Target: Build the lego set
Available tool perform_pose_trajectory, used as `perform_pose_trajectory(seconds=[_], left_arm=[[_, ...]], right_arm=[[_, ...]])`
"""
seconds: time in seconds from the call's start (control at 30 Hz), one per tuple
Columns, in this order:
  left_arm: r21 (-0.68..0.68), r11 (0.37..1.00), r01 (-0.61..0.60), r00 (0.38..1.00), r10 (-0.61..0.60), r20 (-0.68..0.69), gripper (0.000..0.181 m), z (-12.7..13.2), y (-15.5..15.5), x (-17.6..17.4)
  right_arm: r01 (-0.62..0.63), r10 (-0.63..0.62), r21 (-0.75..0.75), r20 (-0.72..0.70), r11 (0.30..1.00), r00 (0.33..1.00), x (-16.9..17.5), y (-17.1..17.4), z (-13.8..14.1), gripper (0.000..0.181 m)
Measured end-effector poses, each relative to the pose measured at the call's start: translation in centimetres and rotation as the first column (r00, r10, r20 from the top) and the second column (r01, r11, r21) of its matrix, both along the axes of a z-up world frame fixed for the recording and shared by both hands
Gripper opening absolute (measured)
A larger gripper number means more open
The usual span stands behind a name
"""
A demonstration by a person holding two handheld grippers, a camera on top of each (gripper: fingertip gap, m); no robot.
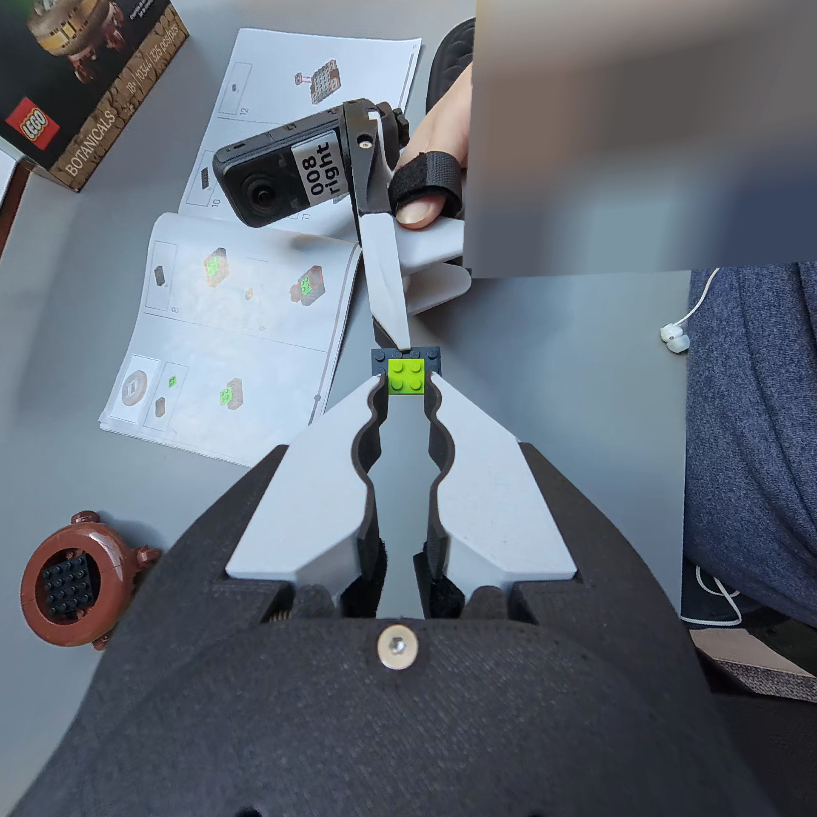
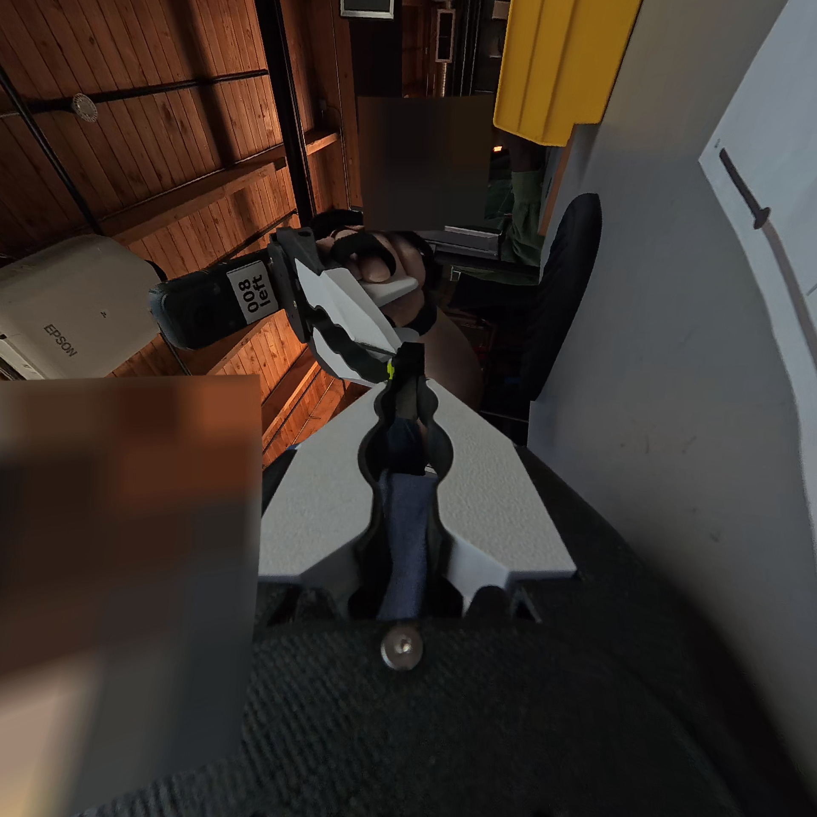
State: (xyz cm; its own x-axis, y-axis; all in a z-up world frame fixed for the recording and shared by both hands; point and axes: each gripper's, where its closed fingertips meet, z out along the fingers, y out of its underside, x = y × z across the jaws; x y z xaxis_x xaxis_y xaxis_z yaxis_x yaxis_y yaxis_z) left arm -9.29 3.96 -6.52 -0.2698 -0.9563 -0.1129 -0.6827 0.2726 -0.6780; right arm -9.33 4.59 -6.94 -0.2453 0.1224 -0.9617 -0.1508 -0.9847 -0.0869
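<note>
A lime green 2x2 plate (image 1: 406, 376) sits on a dark grey plate (image 1: 424, 355), held in the air above the grey table (image 1: 552, 398). My left gripper (image 1: 406, 383) is shut on this assembly, its fingertips (image 1: 376, 381) flanking the lime plate. My right gripper (image 1: 403, 349) comes in from the far side and is shut on the dark plate's far edge. In the right wrist view, the right gripper (image 2: 404, 383) pinches the dark plate (image 2: 412, 360) edge-on. A lime sliver (image 2: 390, 369) shows beside the left gripper (image 2: 385, 366).
An open instruction booklet (image 1: 247, 309) lies on the table at left, with the set's box (image 1: 88, 88) at the far left. A brown round assembly with a black studded plate inside (image 1: 75, 579) sits near left. White earbuds (image 1: 674, 338) and a person's blue clothing (image 1: 751, 420) are right. Both grippers' tips are close together, under 4 cm apart.
</note>
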Motion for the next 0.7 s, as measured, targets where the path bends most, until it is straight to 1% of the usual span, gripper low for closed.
perform_pose_trajectory(seconds=[0.2,0.33,0.4,0.5,0.57,0.6,0.63,0.7], left_arm=[[0.028,1.0,-0.006,0.999,0.007,-0.04,0.014,0.0,0.2,0.0],[0.005,1.0,-0.008,0.995,0.008,-0.102,0.014,-0.1,0.2,0.0],[-0.01,1.0,-0.013,0.993,0.012,-0.118,0.014,0.1,0.3,0.0],[-0.021,1.0,-0.022,0.99,0.019,-0.143,0.014,0.0,0.4,0.0],[-0.006,1.0,-0.021,0.985,0.02,-0.169,0.014,-0.4,0.4,-0.1],[0.004,1.0,-0.019,0.982,0.019,-0.187,0.014,-0.6,0.4,-0.2],[0.014,1.0,-0.014,0.979,0.017,-0.205,0.014,-0.9,0.4,-0.3],[0.044,0.999,0.003,0.971,0.008,-0.239,0.014,-1.1,0.3,-0.5]], right_arm=[[0.008,-0.009,-0.029,-0.025,1.0,1.0,0.0,0.2,0.0,0.013],[0.004,-0.009,-0.071,-0.066,0.997,0.998,0.0,0.2,0.0,0.013],[0.008,-0.013,-0.069,-0.075,0.998,0.997,0.0,0.3,0.1,0.013],[0.025,-0.026,-0.037,-0.043,0.999,0.999,0.1,0.4,0.1,0.012],[0.035,-0.035,-0.013,0.002,0.999,0.999,0.0,0.4,-0.3,0.013],[0.036,-0.036,-0.006,0.019,0.999,0.999,0.0,0.4,-0.4,0.008],[0.034,-0.034,-0.002,0.032,0.999,0.999,-0.1,0.3,-0.6,0.008],[0.029,-0.028,-0.016,0.03,0.999,0.999,-0.2,0.3,-0.7,0.008]])
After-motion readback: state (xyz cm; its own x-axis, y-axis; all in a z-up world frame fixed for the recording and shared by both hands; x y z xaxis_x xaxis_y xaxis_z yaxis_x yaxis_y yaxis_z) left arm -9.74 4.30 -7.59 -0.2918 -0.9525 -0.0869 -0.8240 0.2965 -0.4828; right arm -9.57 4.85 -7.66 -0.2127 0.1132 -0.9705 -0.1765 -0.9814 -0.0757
